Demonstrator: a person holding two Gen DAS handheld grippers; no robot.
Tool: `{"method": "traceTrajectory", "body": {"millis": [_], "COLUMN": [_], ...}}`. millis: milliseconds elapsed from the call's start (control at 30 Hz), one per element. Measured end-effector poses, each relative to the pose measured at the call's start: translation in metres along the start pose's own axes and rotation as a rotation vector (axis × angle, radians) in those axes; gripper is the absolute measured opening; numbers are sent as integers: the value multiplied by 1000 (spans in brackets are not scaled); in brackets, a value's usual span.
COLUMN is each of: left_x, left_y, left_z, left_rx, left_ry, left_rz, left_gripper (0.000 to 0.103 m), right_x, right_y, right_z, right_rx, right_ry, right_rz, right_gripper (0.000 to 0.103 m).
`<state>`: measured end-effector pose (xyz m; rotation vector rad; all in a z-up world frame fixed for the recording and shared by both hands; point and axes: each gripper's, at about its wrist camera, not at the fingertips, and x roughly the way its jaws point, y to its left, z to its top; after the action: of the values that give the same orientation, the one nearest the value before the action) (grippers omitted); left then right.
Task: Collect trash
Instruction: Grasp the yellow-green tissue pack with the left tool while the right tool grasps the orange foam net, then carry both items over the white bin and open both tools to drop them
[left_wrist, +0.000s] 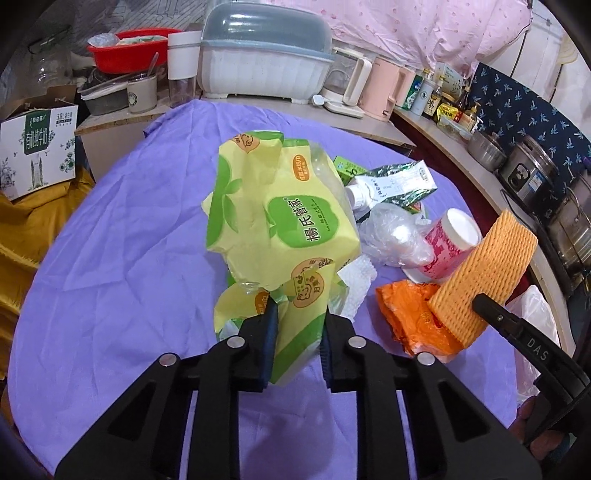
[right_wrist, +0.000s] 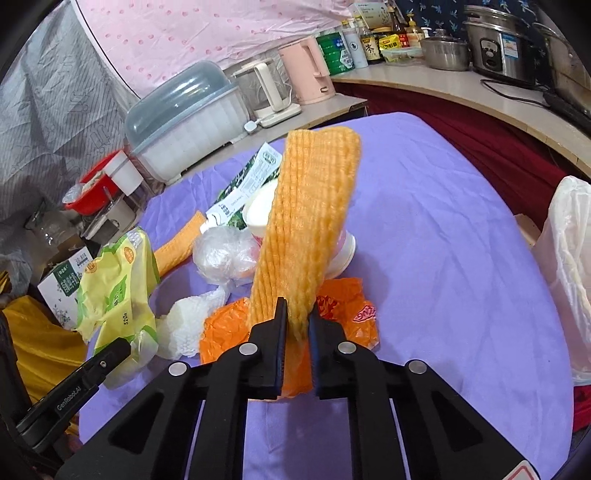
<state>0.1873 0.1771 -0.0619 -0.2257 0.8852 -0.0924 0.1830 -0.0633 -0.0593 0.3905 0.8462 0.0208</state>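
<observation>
your left claw pinches crinkly yellow-green wipes wrapper | right claw clamps ribbed orange foam sleeve | desk: wrinkled purple cloth

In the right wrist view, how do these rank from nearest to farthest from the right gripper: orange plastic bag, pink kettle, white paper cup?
From the right gripper:
1. Orange plastic bag, just beyond the fingertips.
2. White paper cup, mid-table, behind the held foam net.
3. Pink kettle, on the far counter.

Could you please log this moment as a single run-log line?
left gripper: shut on crumpled yellow-green wipes wrapper | right gripper: shut on orange foam net sleeve | both lifted over purple tablecloth
</observation>
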Motion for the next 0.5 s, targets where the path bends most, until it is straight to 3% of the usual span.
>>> {"method": "traceTrajectory", "body": {"millis": [500], "left_x": [-64], "left_y": [-42], "left_z": [4], "left_rx": [65], "left_ry": [-120], "left_rz": [-45], "left_gripper": [17], "right_x": [-78], "right_y": [-27], "right_z": [12], "right_rx": [48], "right_ry": [-166], "right_rz": [14], "right_gripper": [10]}}
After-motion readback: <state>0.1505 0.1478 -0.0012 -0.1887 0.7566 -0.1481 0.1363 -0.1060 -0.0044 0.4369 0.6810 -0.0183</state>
